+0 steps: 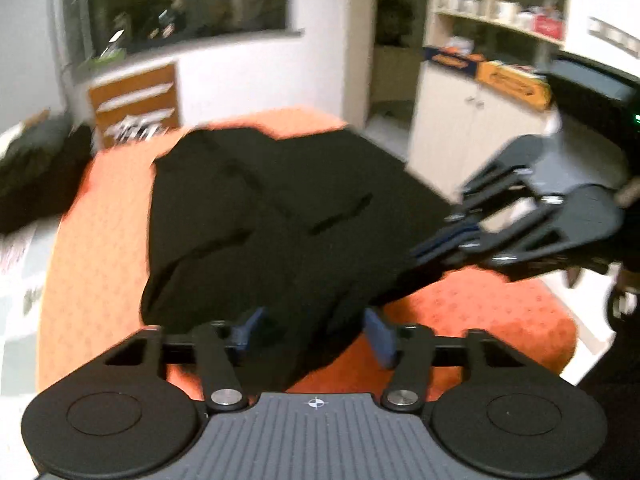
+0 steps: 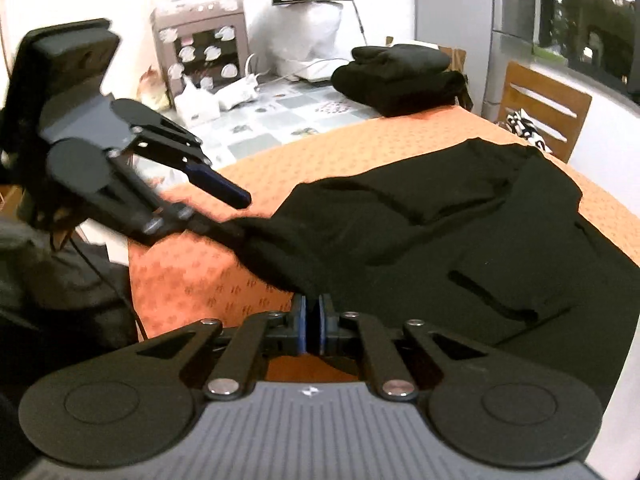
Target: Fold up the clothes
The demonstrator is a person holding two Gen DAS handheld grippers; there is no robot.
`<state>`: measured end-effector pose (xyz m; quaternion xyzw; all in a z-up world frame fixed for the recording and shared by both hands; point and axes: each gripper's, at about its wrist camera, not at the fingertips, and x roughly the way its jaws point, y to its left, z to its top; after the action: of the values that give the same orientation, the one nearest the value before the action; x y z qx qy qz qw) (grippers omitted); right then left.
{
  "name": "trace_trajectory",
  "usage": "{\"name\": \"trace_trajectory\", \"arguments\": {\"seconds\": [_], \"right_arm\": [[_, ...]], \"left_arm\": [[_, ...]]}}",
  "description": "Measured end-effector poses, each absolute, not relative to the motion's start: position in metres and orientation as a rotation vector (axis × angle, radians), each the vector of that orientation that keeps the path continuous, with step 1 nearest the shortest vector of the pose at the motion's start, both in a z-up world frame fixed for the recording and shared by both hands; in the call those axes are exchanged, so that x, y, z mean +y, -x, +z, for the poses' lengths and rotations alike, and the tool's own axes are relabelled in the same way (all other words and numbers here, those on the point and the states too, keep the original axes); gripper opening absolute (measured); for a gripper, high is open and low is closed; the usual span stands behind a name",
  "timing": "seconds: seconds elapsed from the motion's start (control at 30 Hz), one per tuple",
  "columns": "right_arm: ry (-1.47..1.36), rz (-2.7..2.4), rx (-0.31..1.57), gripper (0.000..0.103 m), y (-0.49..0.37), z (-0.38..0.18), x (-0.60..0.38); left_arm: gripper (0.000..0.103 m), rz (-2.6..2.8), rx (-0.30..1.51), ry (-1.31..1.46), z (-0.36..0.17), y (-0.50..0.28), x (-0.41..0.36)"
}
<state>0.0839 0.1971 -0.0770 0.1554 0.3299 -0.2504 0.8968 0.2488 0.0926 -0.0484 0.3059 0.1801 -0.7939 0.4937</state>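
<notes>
A black garment (image 1: 280, 220) (image 2: 440, 240) lies spread and rumpled on the orange tablecloth (image 1: 100, 240) (image 2: 360, 148). My left gripper (image 1: 314, 332) is open at the garment's near edge, with its blue pads wide apart and a fold of black cloth lying between them. In the right wrist view the left gripper (image 2: 236, 216) comes in from the left, upper finger raised, lower finger under the cloth edge. My right gripper (image 2: 312, 312) is shut on the garment's edge. The left wrist view shows the right gripper (image 1: 420, 256) pinching the cloth at the garment's right side.
A stack of folded black clothes (image 2: 400, 76) sits at the far end of the table. A wooden chair (image 2: 540, 108) (image 1: 136, 100) stands by the window wall. White cabinets (image 1: 460, 132) are to the right. White items (image 2: 240, 92) lie on the tiled cloth.
</notes>
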Motion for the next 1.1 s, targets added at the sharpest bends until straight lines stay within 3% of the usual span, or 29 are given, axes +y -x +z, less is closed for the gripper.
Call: {"name": "trace_trajectory", "arguments": {"seconds": [0.07, 0.1, 0.23, 0.3, 0.33, 0.37, 0.4, 0.43, 0.5, 0.6, 1.1], "right_arm": [[-0.329, -0.507, 0.678, 0.007, -0.083, -0.071, 0.191], [-0.329, -0.501, 0.676, 0.007, -0.083, -0.069, 0.188], [-0.325, -0.477, 0.676, 0.007, -0.085, -0.066, 0.183], [-0.324, -0.465, 0.68, 0.007, -0.085, -0.066, 0.183], [-0.324, -0.462, 0.679, 0.007, -0.084, -0.066, 0.184], [-0.325, -0.461, 0.676, 0.007, -0.083, -0.066, 0.185], [-0.327, -0.461, 0.67, 0.007, -0.082, -0.066, 0.186], [-0.329, -0.469, 0.662, 0.008, -0.079, -0.067, 0.186], [-0.33, -0.496, 0.648, 0.009, -0.073, -0.069, 0.188], [-0.33, -0.551, 0.648, 0.026, -0.057, -0.076, 0.195], [-0.291, -0.797, 0.885, 0.032, 0.014, -0.153, 0.18]], "left_arm": [[0.082, -1.96, 0.336, -0.779, -0.045, -0.234, 0.095], [0.084, -1.971, 0.28, -0.8, -0.047, -0.227, 0.095], [0.084, -1.977, 0.134, -0.908, -0.067, -0.21, 0.085], [0.078, -1.973, 0.085, -0.941, -0.077, -0.206, 0.079], [0.06, -1.97, 0.065, -0.958, -0.081, -0.205, 0.076], [0.028, -1.966, 0.06, -0.968, -0.084, -0.205, 0.074], [0.013, -1.964, 0.064, -0.975, -0.085, -0.206, 0.073], [0.011, -1.962, 0.067, -0.982, -0.086, -0.206, 0.071], [0.011, -1.958, 0.073, -0.995, -0.088, -0.207, 0.068], [0.01, -1.934, 0.09, -0.975, -0.082, -0.209, 0.065], [0.011, -1.885, 0.016, -0.989, -0.056, -0.203, 0.042]]}}
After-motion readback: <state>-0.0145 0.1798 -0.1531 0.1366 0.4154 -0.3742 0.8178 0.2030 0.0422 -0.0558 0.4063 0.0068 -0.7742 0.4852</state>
